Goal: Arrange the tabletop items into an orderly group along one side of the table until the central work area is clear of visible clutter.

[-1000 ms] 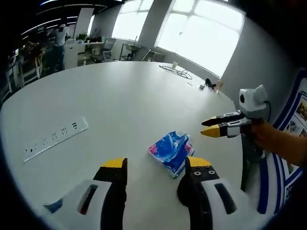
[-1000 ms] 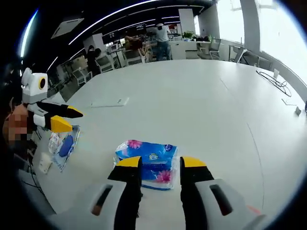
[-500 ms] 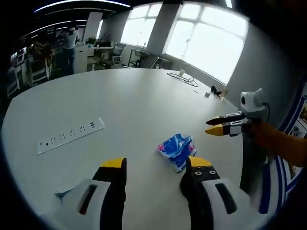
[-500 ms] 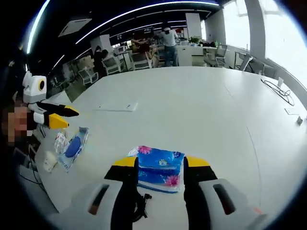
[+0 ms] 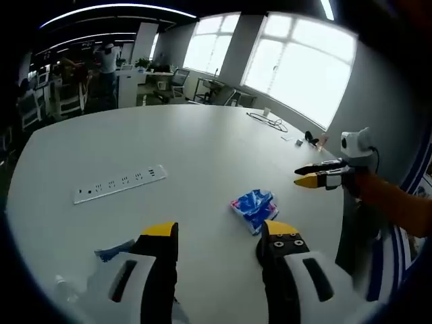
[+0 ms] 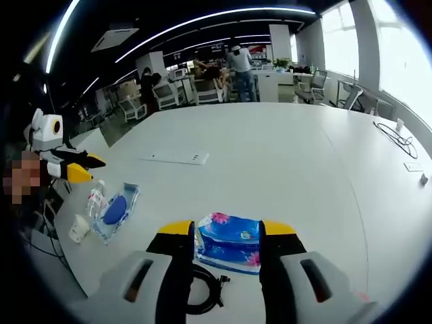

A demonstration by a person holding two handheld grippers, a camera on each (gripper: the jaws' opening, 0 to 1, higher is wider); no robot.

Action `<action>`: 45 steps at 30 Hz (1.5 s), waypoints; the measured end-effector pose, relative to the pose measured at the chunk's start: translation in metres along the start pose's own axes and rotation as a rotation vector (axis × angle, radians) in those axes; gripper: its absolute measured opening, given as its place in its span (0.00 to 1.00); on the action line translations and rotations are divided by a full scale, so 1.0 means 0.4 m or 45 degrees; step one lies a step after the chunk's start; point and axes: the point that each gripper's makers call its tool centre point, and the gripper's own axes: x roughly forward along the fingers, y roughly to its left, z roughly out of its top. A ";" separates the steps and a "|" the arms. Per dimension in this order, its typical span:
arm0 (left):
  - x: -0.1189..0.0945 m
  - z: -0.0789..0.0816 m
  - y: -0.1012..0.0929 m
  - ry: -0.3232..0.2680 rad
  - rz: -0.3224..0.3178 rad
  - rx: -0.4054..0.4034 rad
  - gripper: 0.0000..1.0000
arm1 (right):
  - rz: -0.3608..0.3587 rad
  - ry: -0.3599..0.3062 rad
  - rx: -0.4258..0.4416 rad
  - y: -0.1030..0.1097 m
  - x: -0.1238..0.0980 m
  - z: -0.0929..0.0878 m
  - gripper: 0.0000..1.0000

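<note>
A blue floral tissue pack (image 5: 254,208) lies on the white round table (image 5: 189,145). My left gripper (image 5: 219,233) is open, with nothing between its yellow-tipped jaws, and hangs back from the pack. The right gripper (image 5: 302,177) comes in from the right, held in a hand, off to the side of the pack. In the right gripper view the tissue pack (image 6: 229,239) lies just beyond my open right gripper (image 6: 227,229), framed by the jaws but not held. The left gripper (image 6: 93,168) hovers at the table's left edge.
A white power strip (image 5: 120,184) (image 6: 174,158) lies flat further in. By the near edge sit a water bottle (image 6: 94,198), a clear bag with a blue item (image 6: 116,210) and a white cup (image 6: 79,228). A black coiled cable (image 6: 202,290) lies under my right jaws. Cables (image 5: 266,121) rest far off.
Both cameras have pulled back from the table, so the tissue pack looks smaller. The cable coil, bottle and cup have come into view. Nothing on the table has moved.
</note>
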 end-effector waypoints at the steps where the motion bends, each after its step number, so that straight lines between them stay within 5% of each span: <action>1: -0.010 -0.004 0.002 -0.003 0.007 -0.004 0.49 | 0.002 -0.002 -0.004 0.004 -0.001 0.002 0.37; 23: -0.225 -0.126 0.068 -0.023 0.150 -0.086 0.49 | 0.178 -0.003 -0.146 0.199 0.015 0.054 0.36; 45: -0.389 -0.141 0.143 -0.065 0.194 -0.078 0.49 | 0.257 0.008 -0.136 0.420 -0.003 0.006 0.36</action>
